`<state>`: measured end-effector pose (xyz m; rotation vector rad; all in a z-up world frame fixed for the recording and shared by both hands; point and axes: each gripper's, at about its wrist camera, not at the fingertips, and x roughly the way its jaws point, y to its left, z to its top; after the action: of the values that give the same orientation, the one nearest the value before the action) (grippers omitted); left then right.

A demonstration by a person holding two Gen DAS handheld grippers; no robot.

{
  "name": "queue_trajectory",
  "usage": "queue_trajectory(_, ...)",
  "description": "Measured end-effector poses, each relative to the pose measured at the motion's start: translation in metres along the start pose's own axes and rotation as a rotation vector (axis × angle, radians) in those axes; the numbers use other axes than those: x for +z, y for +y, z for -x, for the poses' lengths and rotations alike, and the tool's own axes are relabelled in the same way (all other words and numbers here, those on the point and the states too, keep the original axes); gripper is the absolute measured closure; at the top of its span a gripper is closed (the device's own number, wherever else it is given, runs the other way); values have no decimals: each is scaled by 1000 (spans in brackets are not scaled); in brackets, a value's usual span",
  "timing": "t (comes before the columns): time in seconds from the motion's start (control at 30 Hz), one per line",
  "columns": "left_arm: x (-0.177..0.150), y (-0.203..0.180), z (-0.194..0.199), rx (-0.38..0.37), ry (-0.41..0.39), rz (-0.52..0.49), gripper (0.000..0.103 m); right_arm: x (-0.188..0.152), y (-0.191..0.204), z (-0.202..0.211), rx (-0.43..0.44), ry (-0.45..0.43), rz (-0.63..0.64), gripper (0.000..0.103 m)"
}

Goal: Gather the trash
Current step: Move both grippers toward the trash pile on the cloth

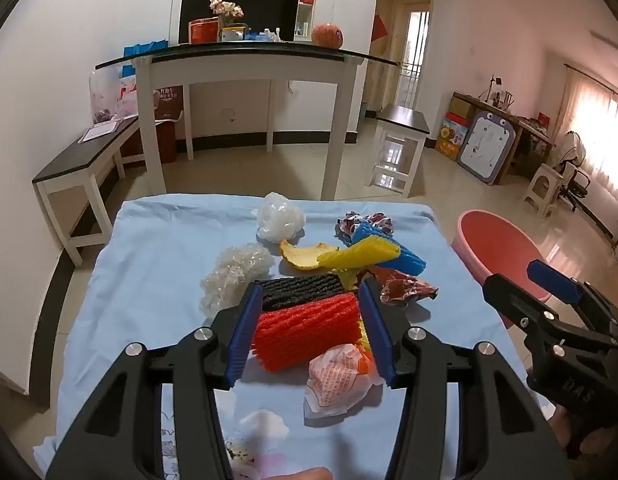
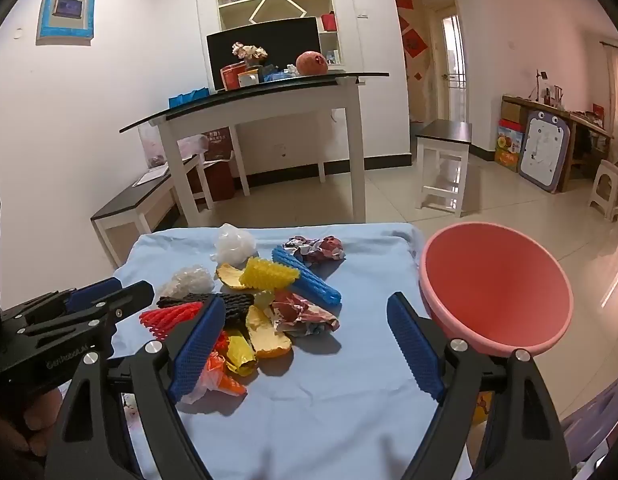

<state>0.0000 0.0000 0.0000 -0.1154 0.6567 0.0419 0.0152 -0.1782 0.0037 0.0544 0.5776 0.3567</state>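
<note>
Trash is piled mid-table on a blue cloth (image 1: 149, 248); a pink basin (image 2: 497, 292) sits off the right edge, prob. the drop target.

Risks, as judged:
- Red foam net (image 1: 305, 332) is framed by the left gripper (image 1: 309, 332), but black foam net (image 1: 301, 290) touches it behind and a crumpled orange-white wrapper (image 1: 337, 380) lies just in front. Two items could be pinched at once, or the wrapper dragged along.
- Foam is soft & springy; a shallow pinch could let it slip out en route to the basin.
- Pile is tangled: yellow foam net (image 1: 361, 256) lies over blue foam net (image 1: 389, 248), with peel (image 1: 305, 258) beside them. One pull could shift neighbours or flick them off the table.
- Cloth is loose & wrinkled; if fingertips go too low it could be snagged and the whole pile moved.
- Both grippers are close together near the pile → collision is possible if both are moved in at once.
- Basin sits off the table; a short release could put trash on the floor.

Gripper state:
- Left: jaws spread wide, red net between them, pads not seen pressing. Nothing is held.
- Right gripper (image 2: 309, 344): spread fully wide, above bare cloth betw. pile and basin. Nothing is held or touched, as far as can be seen.
</note>
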Motion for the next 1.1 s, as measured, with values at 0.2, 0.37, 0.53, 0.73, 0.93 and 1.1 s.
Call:
queue_trajectory(0.2,-1,0,0,1,2,3,52,0,-1,-1,1,-3,-8,21)
queue_trajectory(0.37,2,9,-4,-21,20,14,52,-4,-6,-7,-8,-6,-12,21)
queue_trajectory(0.53,-2,15,-6,-44,39,14,52,-2,-8,-1,-24,-14,-18,21)
queue_trajectory(0.73,-5,25,-2,-48,36,22,52,-4,-13,-8,-19,4,-33,21)
queue_trajectory(0.93,-5,31,4,-68,34,21,52,-5,-14,-11,-23,1,-31,21)
queue_trajectory(1.1,-7,39,3,-79,45,26,52,-8,-16,-15,-19,7,-35,23)
